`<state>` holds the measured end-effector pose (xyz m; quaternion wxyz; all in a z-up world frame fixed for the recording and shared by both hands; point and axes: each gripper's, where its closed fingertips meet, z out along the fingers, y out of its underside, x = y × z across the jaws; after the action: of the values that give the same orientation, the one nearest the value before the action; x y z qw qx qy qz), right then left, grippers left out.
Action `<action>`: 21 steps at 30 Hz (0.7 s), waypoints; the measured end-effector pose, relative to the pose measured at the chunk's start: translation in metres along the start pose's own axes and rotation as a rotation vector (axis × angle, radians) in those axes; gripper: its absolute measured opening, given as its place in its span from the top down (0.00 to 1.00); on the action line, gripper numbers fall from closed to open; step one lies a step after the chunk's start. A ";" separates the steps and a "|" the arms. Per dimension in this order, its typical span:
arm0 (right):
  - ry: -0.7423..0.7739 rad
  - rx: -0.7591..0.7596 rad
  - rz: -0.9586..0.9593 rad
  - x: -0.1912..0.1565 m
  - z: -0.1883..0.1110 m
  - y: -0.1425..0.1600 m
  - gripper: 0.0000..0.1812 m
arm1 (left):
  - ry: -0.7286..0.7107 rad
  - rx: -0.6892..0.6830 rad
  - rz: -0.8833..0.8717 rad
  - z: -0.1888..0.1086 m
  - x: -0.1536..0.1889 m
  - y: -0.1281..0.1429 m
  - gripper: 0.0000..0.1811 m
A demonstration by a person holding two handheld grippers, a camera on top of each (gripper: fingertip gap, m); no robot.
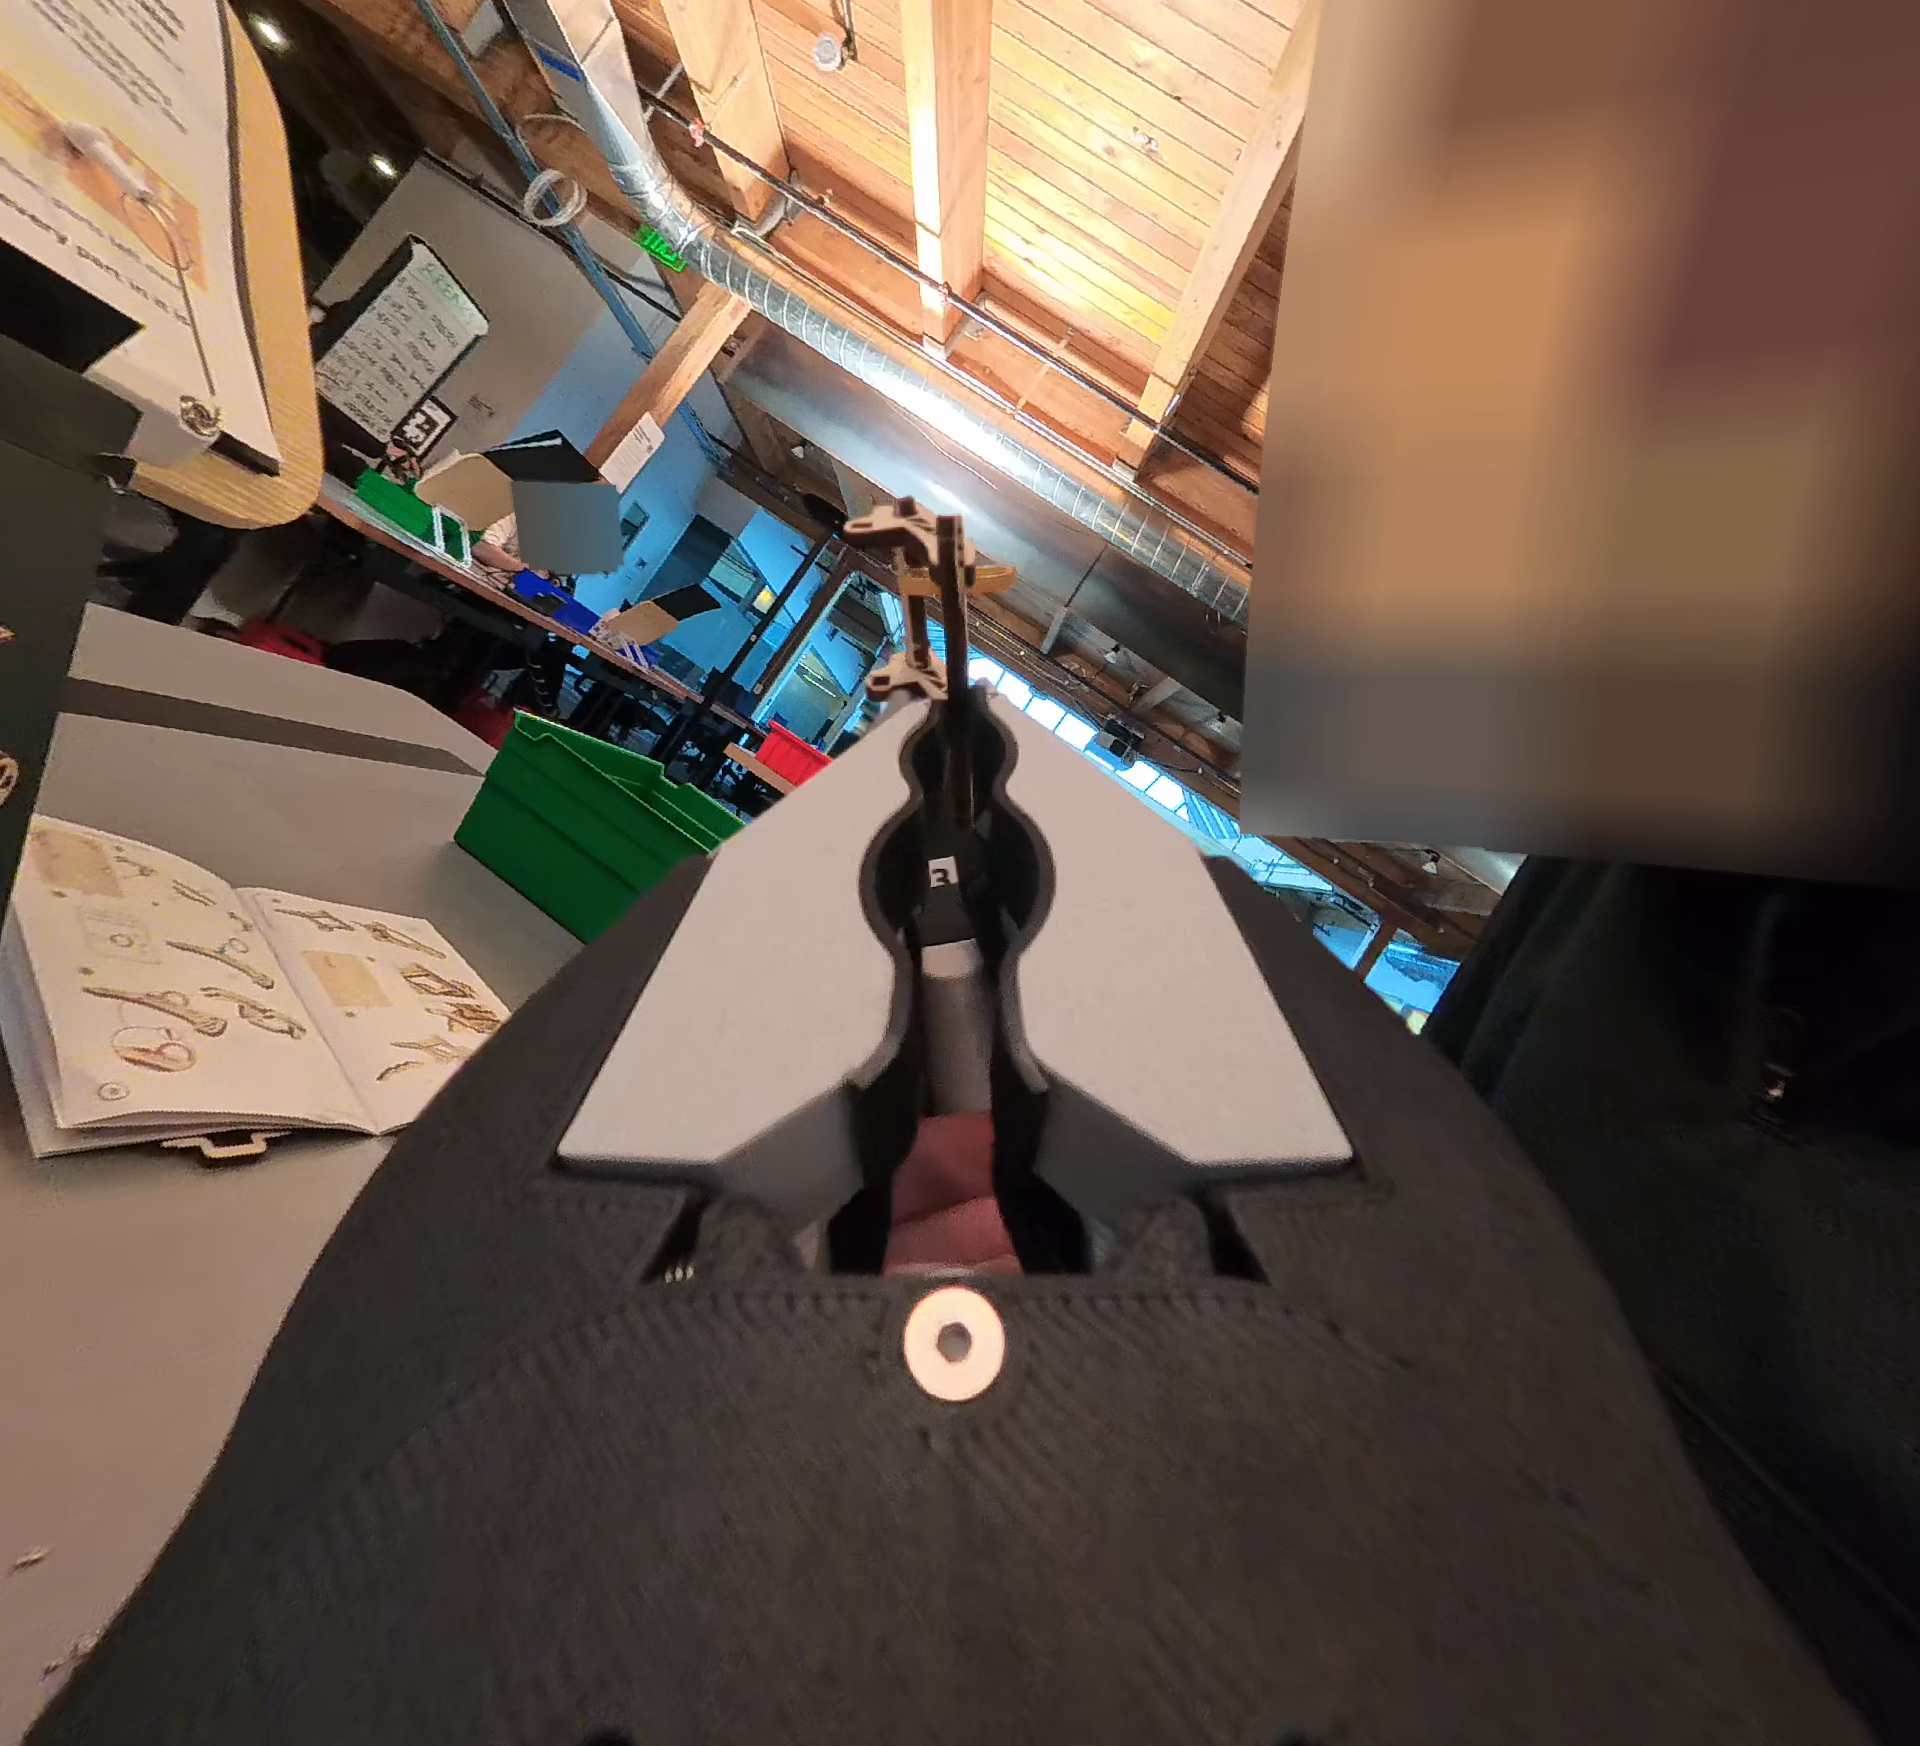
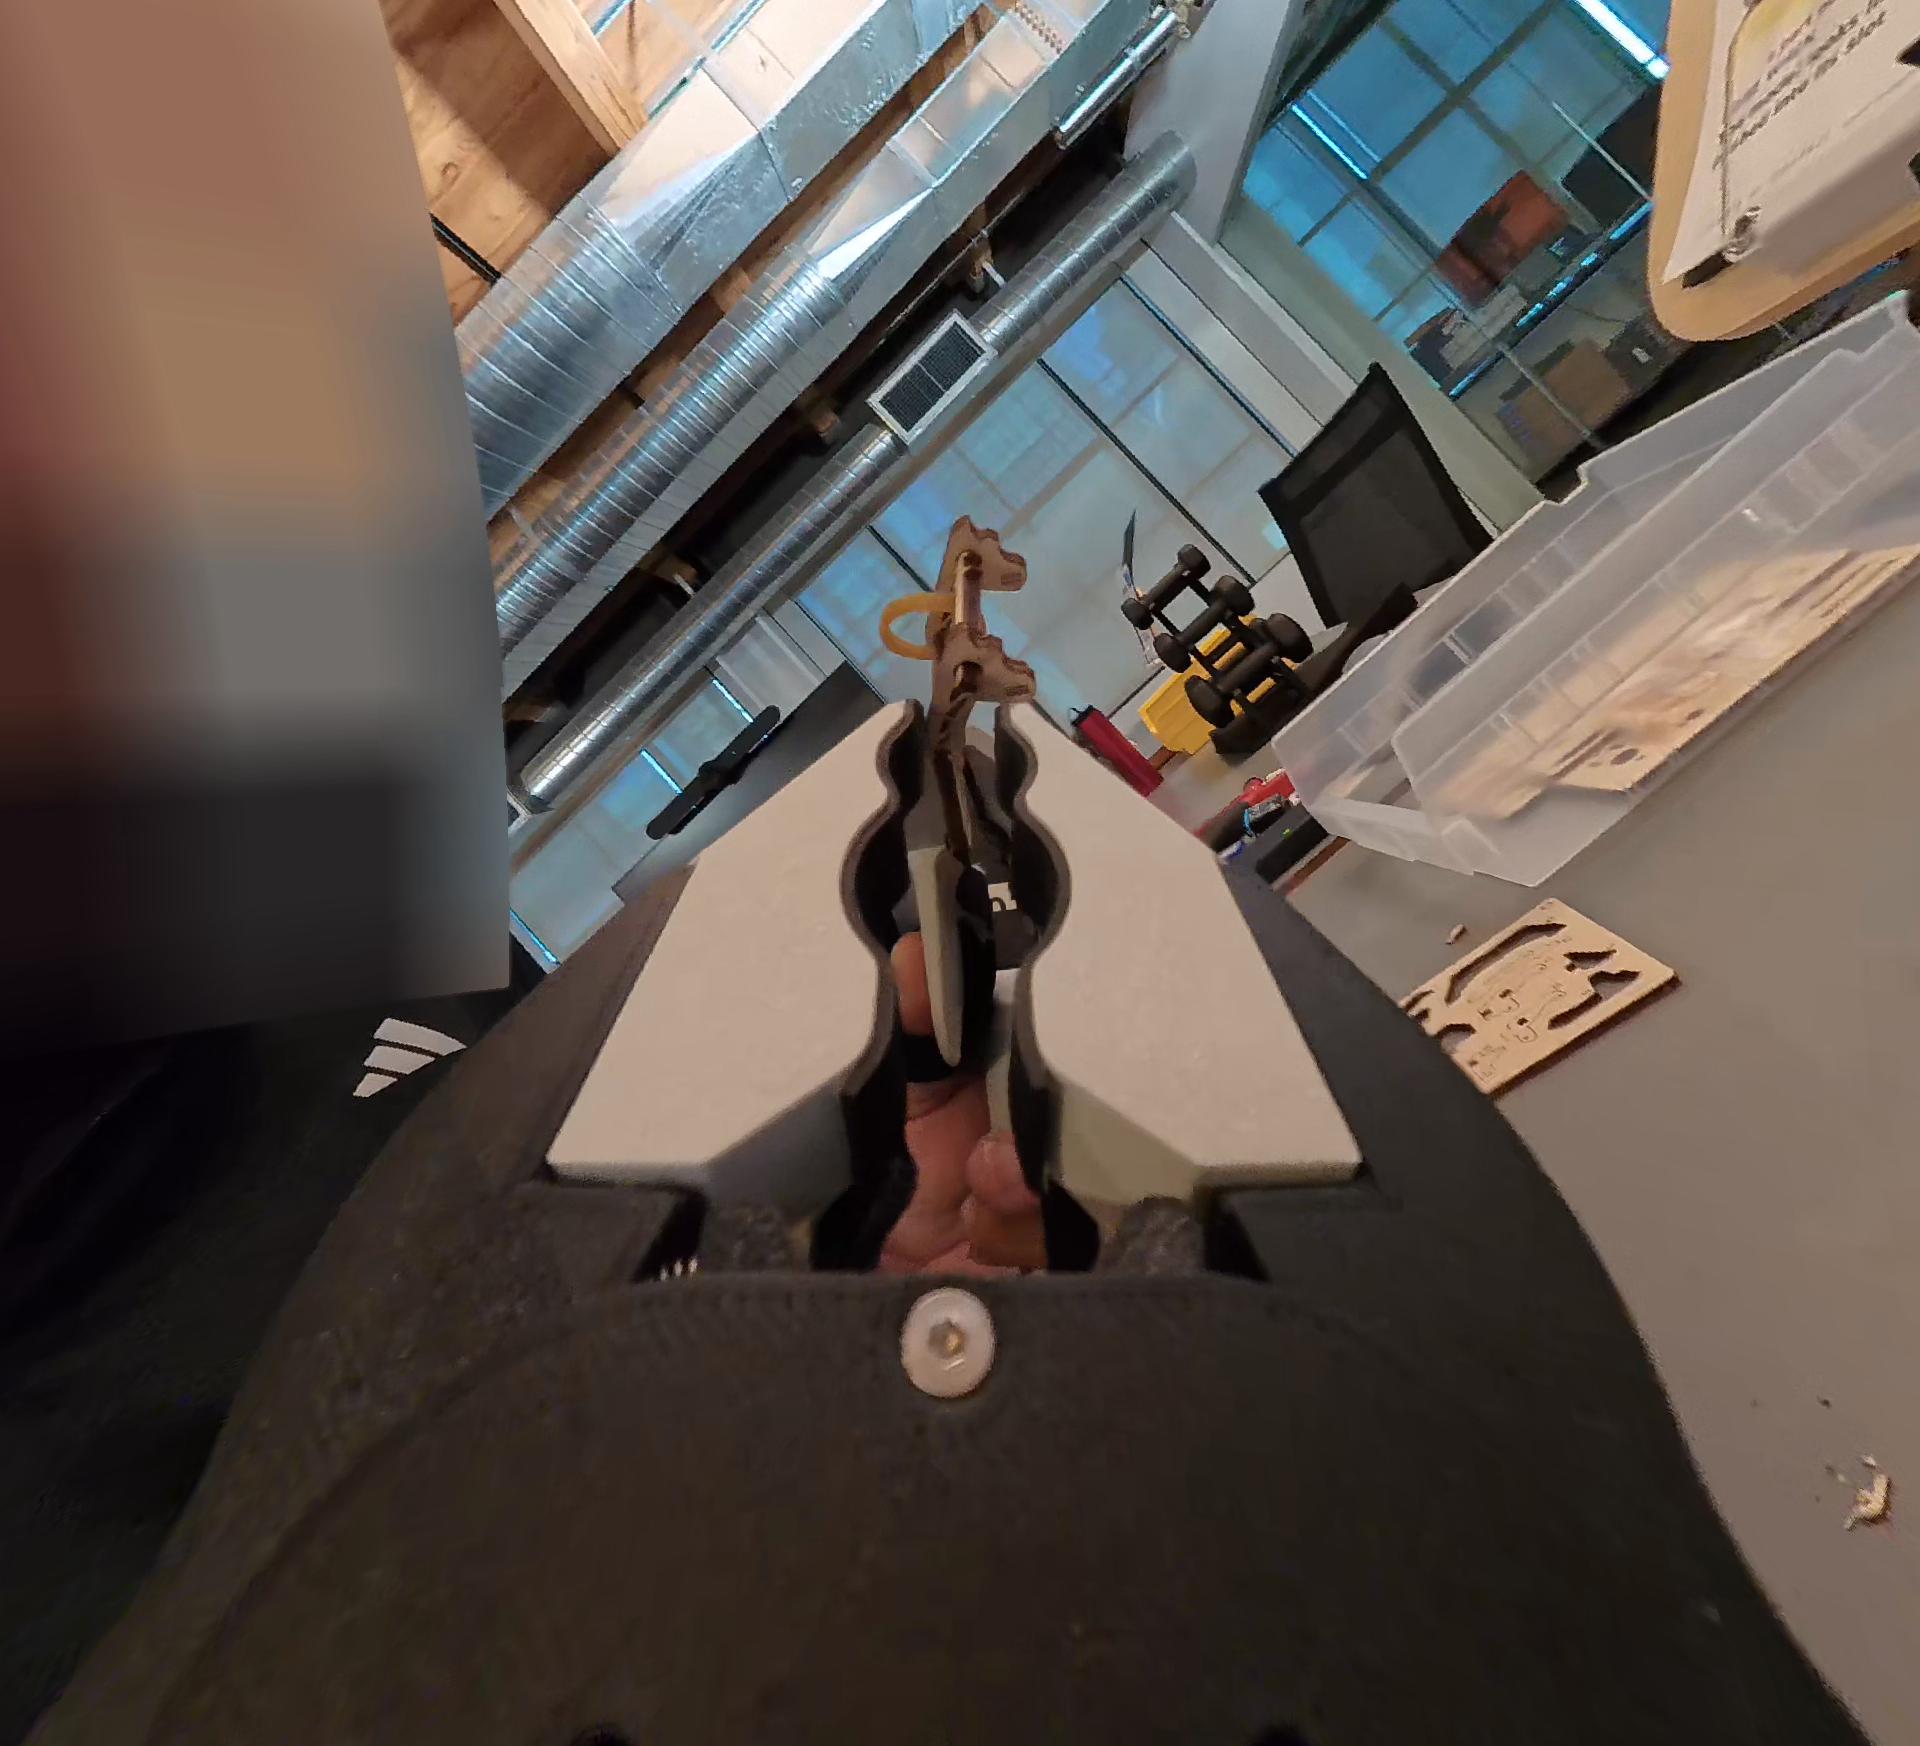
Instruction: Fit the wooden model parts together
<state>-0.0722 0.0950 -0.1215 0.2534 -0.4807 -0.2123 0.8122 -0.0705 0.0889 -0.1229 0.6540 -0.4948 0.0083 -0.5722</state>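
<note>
A small wooden model assembly (image 1: 925, 595) of thin laser-cut parts sticks up past the tips of my left gripper (image 1: 951, 709), which is shut on its lower end. The same kind of assembly (image 2: 977, 616), with a yellow rubber band (image 2: 902, 631) looped on it, sticks up past my right gripper (image 2: 951, 714), which is also shut on it. Both grippers tilt up toward the ceiling, off the table. Through the gap between each pair of fingers I see parts of another gripper and a hand close behind. The gripped lower end of the wood is hidden.
An open instruction booklet (image 1: 239, 990) lies on the grey table (image 1: 260, 761) beside a green bin (image 1: 582, 823). A clear plastic bin (image 2: 1621, 636) and a punched-out wooden sheet (image 2: 1538, 990) lie to the right, with wood scraps (image 2: 1865, 1509) nearby. A board with a printed sheet (image 1: 135, 138) stands behind. The tips of both grippers are at nearly the same place.
</note>
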 end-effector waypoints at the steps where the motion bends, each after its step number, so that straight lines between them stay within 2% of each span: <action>1: -0.008 0.001 0.002 -0.002 0.000 0.000 0.97 | 0.001 0.002 -0.006 0.000 0.000 0.000 0.99; 12: 0.020 -0.023 -0.008 -0.003 0.003 0.004 0.98 | -0.021 0.028 -0.024 -0.002 0.000 -0.003 0.99; 16: 0.059 -0.059 -0.046 0.002 0.005 0.007 0.96 | -0.052 -0.019 -0.036 -0.008 -0.005 -0.003 1.00; 19: 0.109 -0.136 -0.111 0.010 -0.001 0.008 0.81 | -0.057 -0.036 -0.140 -0.021 -0.013 -0.010 1.00; 21: 0.149 -0.188 -0.156 0.014 -0.006 0.008 0.77 | -0.060 -0.084 -0.189 -0.030 -0.014 -0.009 1.00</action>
<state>-0.0741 0.0982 -0.1382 0.2846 -0.5434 -0.3047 0.7286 -0.0988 0.0822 -0.1405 0.5757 -0.5372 -0.0342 -0.6155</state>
